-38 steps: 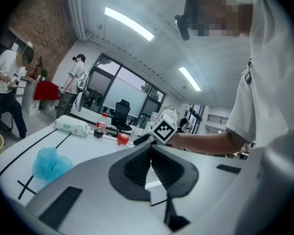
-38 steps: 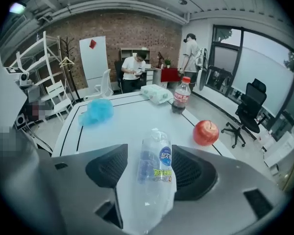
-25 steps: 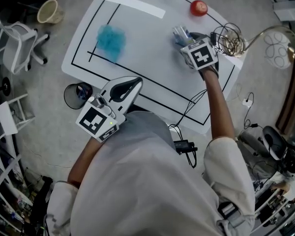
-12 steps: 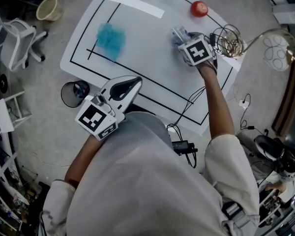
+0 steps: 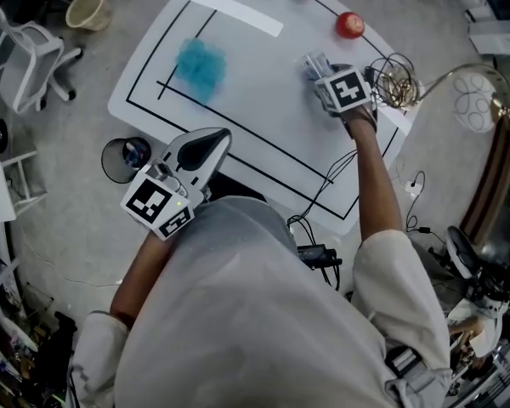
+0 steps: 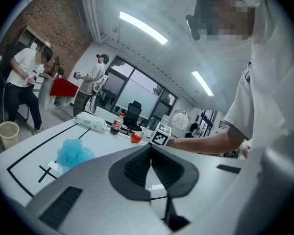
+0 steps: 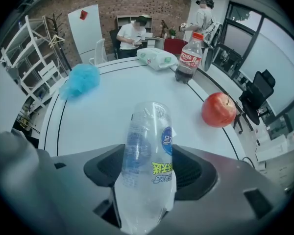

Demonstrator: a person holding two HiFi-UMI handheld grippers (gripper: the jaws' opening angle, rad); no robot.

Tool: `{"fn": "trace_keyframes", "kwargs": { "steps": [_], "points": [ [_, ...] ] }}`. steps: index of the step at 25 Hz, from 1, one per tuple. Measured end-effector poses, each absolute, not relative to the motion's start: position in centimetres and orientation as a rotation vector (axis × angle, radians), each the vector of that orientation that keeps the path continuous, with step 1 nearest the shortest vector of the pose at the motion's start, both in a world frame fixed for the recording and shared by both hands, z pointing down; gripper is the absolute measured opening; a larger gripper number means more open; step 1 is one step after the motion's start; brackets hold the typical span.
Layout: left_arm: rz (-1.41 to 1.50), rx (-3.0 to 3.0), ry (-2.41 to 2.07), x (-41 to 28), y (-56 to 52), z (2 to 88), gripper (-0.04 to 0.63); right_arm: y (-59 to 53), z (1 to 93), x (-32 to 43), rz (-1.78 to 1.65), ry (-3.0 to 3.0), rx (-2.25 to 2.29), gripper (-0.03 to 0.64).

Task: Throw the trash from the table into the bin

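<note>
Shifted since a second ago: left gripper, drifted toward the table's near-left edge; right gripper in much the same spot.

Item 1, plastic bottle: clear, thin-walled, crumpled, printed label. I have it clamped between the right jaws at the far right of the table, its long axis running straight out along the jaws. Whether it has left the tabletop I can't quite judge.

Item 2, left gripper: jaws pressed together, nothing in them.

Item 3, bin: round, dark, on the floor off the near-left edge, just beside the left gripper and well apart from the bottle. I judge the carry must cross the table.

Also: fluffy blue puff, glossy red apple.
</note>
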State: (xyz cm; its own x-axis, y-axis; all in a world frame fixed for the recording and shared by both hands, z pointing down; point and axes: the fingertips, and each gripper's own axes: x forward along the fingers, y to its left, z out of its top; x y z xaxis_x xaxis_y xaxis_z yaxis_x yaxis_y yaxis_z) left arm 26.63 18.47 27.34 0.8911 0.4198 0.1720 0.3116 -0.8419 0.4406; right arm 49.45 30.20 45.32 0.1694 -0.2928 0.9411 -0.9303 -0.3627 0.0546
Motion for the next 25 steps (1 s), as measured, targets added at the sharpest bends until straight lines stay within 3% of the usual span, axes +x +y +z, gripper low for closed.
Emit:
{"fn": "trace_keyframes", "kwargs": {
  "steps": [25],
  "points": [
    [0.256, 2.701, 0.408, 21.5, 13.3, 25.6, 0.006, 23.3, 36.9, 39.6, 1.135, -1.357, 2.009, 0.298]
  ]
}}
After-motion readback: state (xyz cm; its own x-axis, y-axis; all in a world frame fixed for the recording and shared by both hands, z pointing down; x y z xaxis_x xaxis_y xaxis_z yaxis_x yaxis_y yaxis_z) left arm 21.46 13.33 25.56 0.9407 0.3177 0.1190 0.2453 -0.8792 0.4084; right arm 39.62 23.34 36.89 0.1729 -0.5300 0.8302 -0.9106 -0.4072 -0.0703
